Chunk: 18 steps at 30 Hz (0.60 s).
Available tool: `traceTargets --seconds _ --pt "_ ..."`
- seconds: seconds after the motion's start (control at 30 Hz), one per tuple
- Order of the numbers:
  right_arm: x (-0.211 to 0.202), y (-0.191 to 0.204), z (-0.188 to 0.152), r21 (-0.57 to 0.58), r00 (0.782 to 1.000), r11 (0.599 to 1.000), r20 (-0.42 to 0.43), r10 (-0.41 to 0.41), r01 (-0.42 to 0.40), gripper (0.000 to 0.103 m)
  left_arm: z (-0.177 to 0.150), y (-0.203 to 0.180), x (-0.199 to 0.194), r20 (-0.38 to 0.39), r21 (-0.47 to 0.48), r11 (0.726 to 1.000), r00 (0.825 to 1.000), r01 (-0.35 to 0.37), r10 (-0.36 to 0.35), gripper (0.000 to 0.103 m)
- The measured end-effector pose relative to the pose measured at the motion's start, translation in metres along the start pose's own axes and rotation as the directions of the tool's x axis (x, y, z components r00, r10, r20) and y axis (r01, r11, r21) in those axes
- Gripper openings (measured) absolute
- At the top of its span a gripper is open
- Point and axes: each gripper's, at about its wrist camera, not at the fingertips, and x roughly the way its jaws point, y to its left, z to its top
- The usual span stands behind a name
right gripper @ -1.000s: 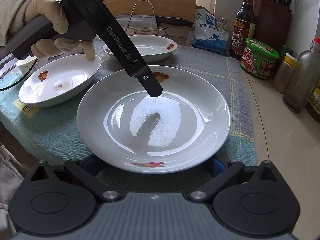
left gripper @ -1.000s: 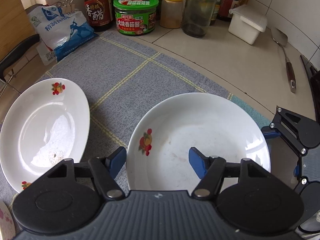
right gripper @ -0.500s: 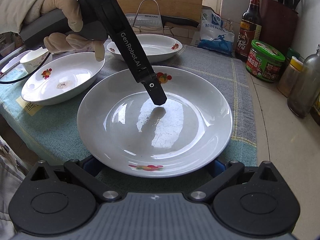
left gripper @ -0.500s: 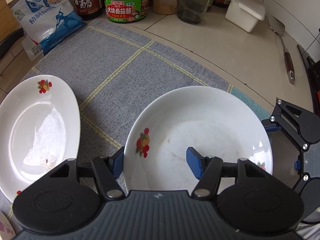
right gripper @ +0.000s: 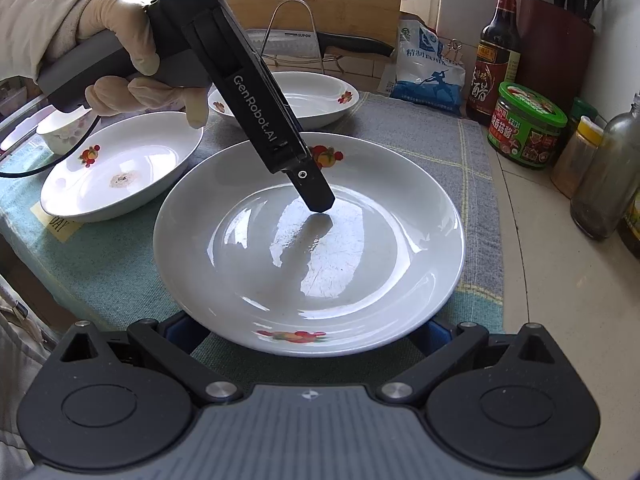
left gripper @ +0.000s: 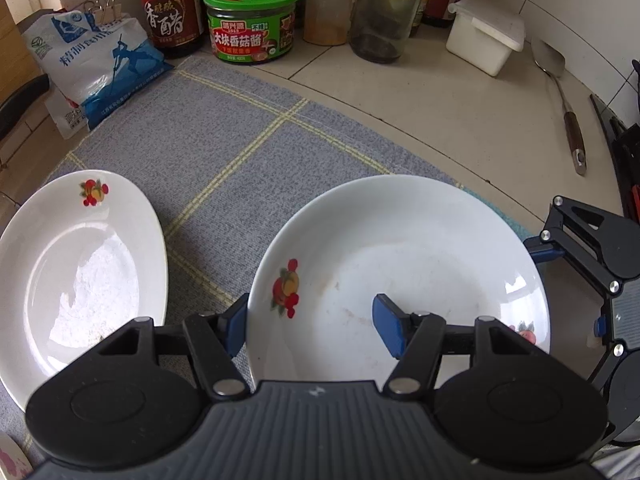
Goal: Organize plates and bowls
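"GenRobot.AI" runs down the left hand-held gripper (right gripper: pixel 320 208) — "SUPOR" on the knife (right gripper: pixel 298 36), "1913" on the green jar (left gripper: pixel 251 24).

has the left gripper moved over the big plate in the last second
Yes. In the right wrist view the left gripper has slid from near the plate rim's fruit print toward the middle and lower, one finger inside, one outside the rim.

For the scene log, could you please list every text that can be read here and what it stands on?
"GenRobot.AI": on the left hand-held gripper.
"SUPOR": on the knife blade.
"香醋": on the dark vinegar bottle.
"大块香菇酱" and "1913": on the green-lidded jar.
"DAY": on a yellow tag on the cloth's edge.
Blue salt bag: large print blurred; small print unreadable.
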Motion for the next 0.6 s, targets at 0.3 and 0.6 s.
traceTargets --seconds 0.3,0.6 --pt "0.003 -0.023 0.016 -0.027 0.999 0.999 0.012 -0.036 0.036 0.103 0.028 0.008 0.003 0.063 0.004 1.0 0.998 -0.008 0.008 0.062" --pt "0.022 -0.056 0.026 -0.023 0.998 0.998 0.011 -0.062 0.063 0.103 0.058 0.018 0.024 0.103 0.017 0.999 0.994 -0.028 0.026 0.063"
